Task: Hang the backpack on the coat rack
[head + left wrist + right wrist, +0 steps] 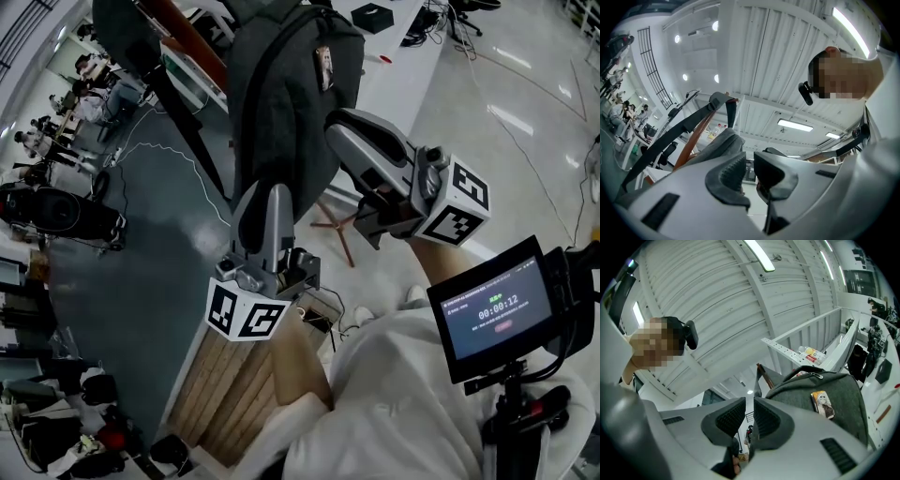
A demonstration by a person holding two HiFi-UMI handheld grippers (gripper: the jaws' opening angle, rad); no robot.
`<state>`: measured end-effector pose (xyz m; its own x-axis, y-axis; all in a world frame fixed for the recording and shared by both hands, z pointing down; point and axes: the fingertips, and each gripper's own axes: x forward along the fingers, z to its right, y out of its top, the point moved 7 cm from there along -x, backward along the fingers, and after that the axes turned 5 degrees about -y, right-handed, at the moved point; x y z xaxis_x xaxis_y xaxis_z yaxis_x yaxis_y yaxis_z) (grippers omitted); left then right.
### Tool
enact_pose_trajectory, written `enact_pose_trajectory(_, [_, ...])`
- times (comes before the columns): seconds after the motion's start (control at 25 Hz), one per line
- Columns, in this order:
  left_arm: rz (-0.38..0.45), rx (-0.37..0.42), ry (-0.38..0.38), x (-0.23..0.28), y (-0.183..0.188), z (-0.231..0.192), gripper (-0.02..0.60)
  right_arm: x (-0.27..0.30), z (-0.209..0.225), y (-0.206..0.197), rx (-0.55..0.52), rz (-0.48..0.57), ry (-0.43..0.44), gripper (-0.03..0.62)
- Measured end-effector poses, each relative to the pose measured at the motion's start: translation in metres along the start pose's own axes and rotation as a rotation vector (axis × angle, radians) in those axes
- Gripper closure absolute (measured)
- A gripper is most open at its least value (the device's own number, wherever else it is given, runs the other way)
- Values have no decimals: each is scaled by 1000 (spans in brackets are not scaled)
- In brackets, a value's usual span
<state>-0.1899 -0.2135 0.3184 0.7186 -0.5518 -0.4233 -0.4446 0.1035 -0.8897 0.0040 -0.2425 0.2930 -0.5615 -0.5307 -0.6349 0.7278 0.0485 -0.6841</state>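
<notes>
**Handling properties (assessment).** The backpack (281, 94) is grey woven fabric with a soft shell. Expect it to sag and fold under its own weight. Its fullness suggests moderate weight. The fabric is not slippery or fragile, but its panels give no firm edge to pinch. Take hold at the top carry loop (720, 98) or a shoulder strap (661, 137). These are narrow, flat webbing that fits between the pads. Avoid the small picture tag (822, 404) on the front panel.

**Position of the backpack.** The backpack is up against the coat rack (692, 140). Its webbing runs up the rack's brown wooden pole to the top. It appears to hang from the rack, though no view shows the hook contact clearly. The rack's wooden feet (336, 230) stand on the floor beneath the bag.

**Left hand-held gripper (749, 164).** It is released: the pads stand slightly apart and only background shows in the gap. In the head view it (265, 197) points upward at the lower end of the bag hanging on the coat rack. Whether it touches the fabric cannot be told.

**Right hand-held gripper (750, 416).** It is released, with a narrow gap and nothing between the pads. It (336, 131) sits just beside the bag's side panel, on the side away from the coat rack's pole. The bag lies outside its jaws.
</notes>
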Motion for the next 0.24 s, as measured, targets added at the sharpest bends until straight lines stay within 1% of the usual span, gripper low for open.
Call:
enact_pose_trajectory(0.12, [3, 9, 7, -1, 2, -2, 523, 2, -1, 0, 6, -1, 5, 534])
enact_pose_trajectory(0.24, [-5, -17, 3, -2, 4, -5, 534, 4, -2, -1, 3, -3, 2, 534])
